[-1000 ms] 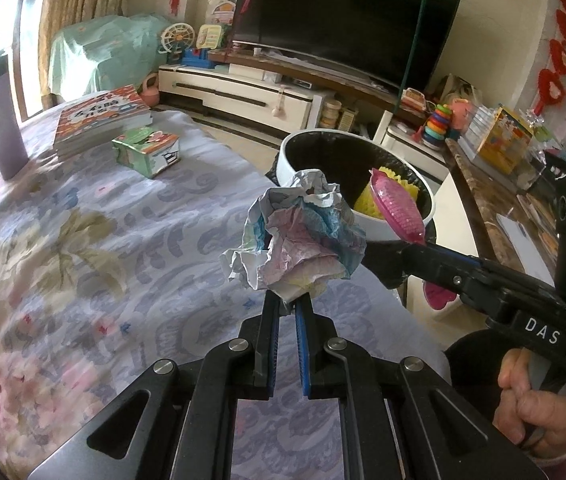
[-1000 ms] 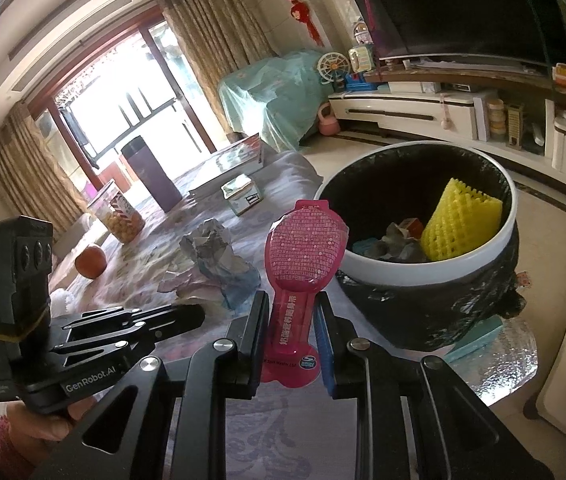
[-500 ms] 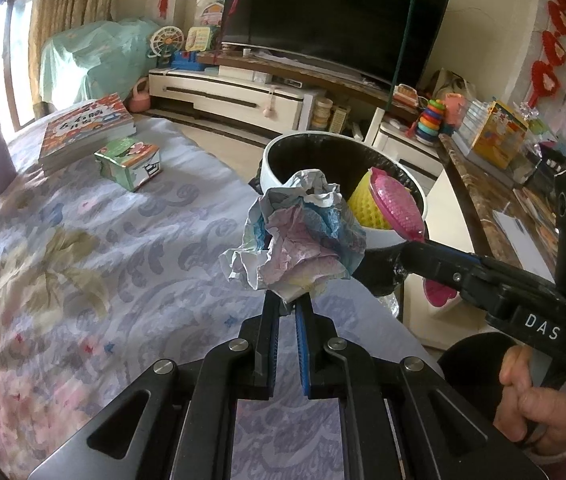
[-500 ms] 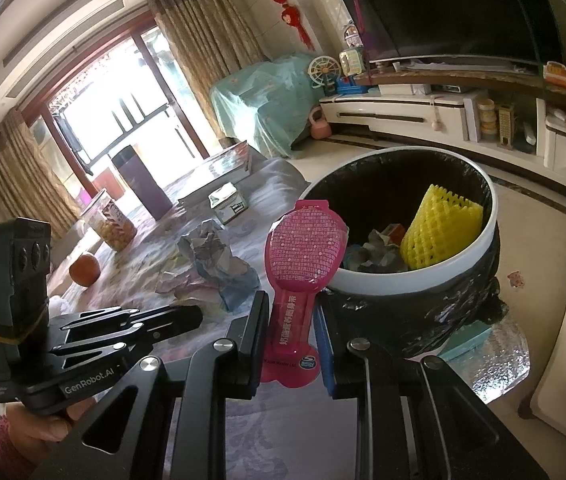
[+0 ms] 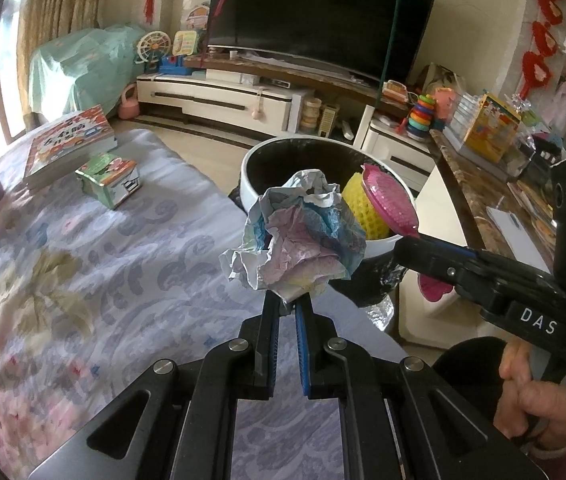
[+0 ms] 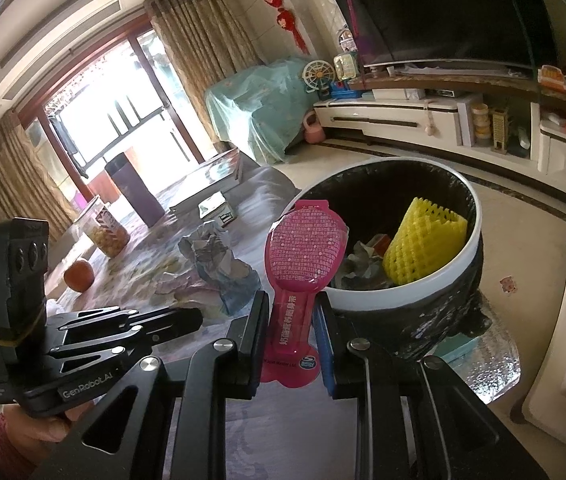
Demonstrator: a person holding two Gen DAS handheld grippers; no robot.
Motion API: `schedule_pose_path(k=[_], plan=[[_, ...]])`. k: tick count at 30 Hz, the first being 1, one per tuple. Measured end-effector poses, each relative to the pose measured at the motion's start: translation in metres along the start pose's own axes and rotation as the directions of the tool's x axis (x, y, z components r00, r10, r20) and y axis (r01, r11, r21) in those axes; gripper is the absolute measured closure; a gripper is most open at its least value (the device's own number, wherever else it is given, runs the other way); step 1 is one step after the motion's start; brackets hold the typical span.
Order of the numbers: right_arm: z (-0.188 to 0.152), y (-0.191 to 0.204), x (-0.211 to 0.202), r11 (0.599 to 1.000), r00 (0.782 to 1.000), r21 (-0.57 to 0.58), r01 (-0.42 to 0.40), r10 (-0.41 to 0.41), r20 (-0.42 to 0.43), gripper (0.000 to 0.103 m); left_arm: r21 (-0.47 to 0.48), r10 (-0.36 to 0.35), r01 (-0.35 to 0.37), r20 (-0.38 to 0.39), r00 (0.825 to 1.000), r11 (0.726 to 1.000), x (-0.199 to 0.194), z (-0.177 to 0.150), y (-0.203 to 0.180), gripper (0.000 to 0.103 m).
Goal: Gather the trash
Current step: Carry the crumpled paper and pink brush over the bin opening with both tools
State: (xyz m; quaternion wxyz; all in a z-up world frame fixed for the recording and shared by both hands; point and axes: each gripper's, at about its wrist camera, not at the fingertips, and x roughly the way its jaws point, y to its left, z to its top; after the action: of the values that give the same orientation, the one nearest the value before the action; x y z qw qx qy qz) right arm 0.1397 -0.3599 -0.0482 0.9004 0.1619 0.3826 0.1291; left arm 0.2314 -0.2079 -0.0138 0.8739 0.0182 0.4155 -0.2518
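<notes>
left gripper (image 5: 287, 303) gripping crumpled paper (image 5: 297, 240) | right gripper (image 6: 291, 312) clamping pink packet (image 6: 303, 256) | trash bin (image 6: 459, 280) sitting just right, holding yellow foam net (image 6: 423, 248)

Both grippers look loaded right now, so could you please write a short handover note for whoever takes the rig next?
Left gripper: jaws shut on a crumpled paper ball, held above the patterned tablecloth short of the bin.
Right gripper: jaws shut on a pink plastic package, held near the rim of the trash bin.
Done: a yellow foam fruit net and some crumpled scraps already lie in the bin.
Left: drop both held pieces into the bin. The book, small carton, snack jar and orange on the table look like keepers.
</notes>
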Motion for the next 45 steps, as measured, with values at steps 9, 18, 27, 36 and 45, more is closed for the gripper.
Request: schedule_pose_path(k=[9,18,27,36,45], plan=[[0.007,-0.012,-0.004,1.0,1.0,0.005,0.023,-0.023,0.012,0.08,0.015,-0.003,0.003,0.002,1.0,1.0,0.004,0.007,-0.006,0.096],[0.011,-0.021,-0.006,0.999,0.999,0.013,0.034,-0.034,0.018,0.08,0.027,-0.002,0.002,-0.002,1.0,1.0,0.01,0.013,-0.009,0.096],[0.016,-0.027,-0.006,0.999,0.999,0.009,0.048,-0.048,0.021,0.08,0.046,0.003,-0.003,0.006,1.0,0.999,0.015,0.021,-0.01,0.096],[0.027,-0.037,0.0,0.998,0.998,0.009,0.064,-0.064,0.015,0.08,0.049,0.008,-0.008,0.006,1.0,0.999,0.024,0.035,-0.009,0.096],[0.036,-0.047,0.011,0.997,0.997,0.007,0.082,-0.082,-0.002,0.08,0.064,0.018,-0.018,0.001,1.0,0.998,0.038,0.049,-0.011,0.096]])
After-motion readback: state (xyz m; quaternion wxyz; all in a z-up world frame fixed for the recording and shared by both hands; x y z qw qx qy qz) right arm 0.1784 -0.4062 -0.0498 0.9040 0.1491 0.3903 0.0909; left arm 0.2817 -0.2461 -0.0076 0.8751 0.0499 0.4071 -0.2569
